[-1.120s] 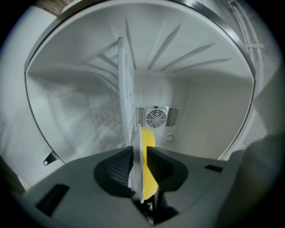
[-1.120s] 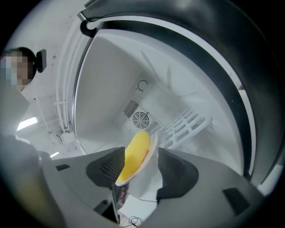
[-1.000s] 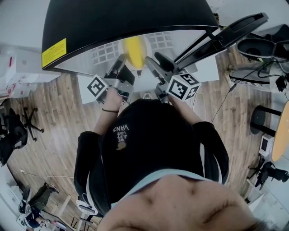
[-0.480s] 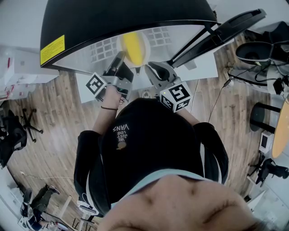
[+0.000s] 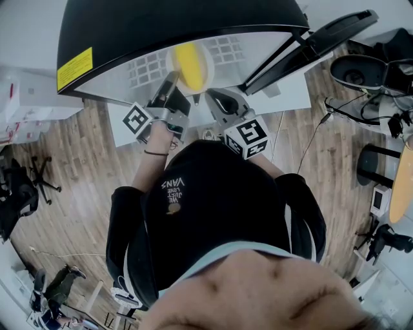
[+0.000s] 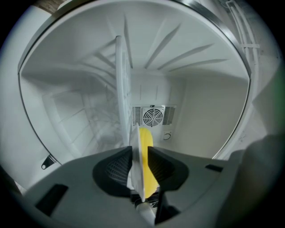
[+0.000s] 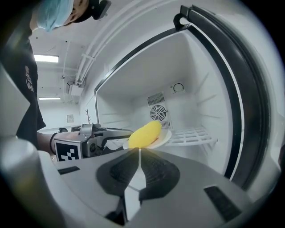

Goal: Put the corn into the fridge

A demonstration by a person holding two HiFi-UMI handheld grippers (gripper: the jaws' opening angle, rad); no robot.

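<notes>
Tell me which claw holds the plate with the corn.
The left claw: its jaws pinch the plate, which carries the corn. The right claw is closing, nothing between its jaws.

Yellow corn; white plate; fridge white inside, blk outside; wood-grain floor.

I read fridge liner as smooth white plastic, semi-gloss; corn matt yellow, smooth, prob. plastic; plate thin, glossy white; left gripper shell matt grey plastic, pads w/ fine mesh texture; floor wood-grain planks, low sheen.
</notes>
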